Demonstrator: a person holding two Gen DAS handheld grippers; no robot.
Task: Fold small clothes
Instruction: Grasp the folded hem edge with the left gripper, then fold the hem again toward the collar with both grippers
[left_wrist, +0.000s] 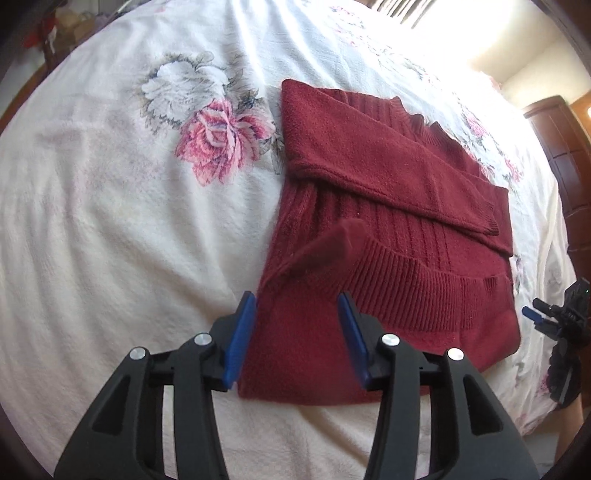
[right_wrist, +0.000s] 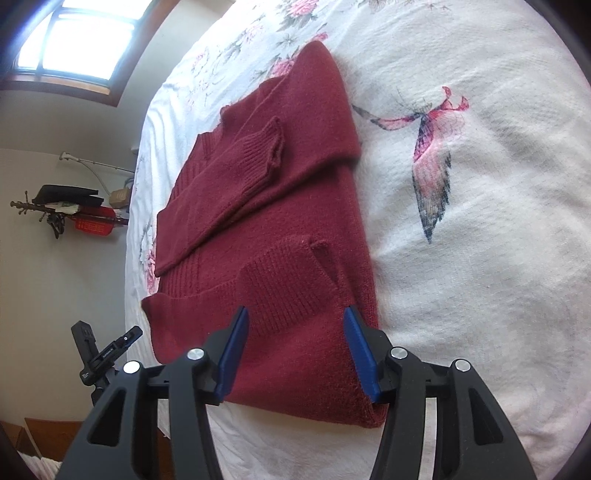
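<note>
Both grippers — left (left_wrist: 297, 332), right (right_wrist: 295, 347) — gape wide over red sweater (left_wrist: 388, 221)

Bedspread (left_wrist: 110, 206): white, printed with flowers, covers the bed.
Rose print (left_wrist: 221, 142): pink and white blooms, on the bedspread.
Butterfly print (right_wrist: 432, 155): pink and grey, on the bedspread.
Window (right_wrist: 81, 37): bright, on the wall beyond the bedspread.
Wooden furniture (left_wrist: 565, 162): dark brown, beside the bedspread's far edge.
Wall rack (right_wrist: 66, 210): holds dark and red items, beside the bedspread.
</note>
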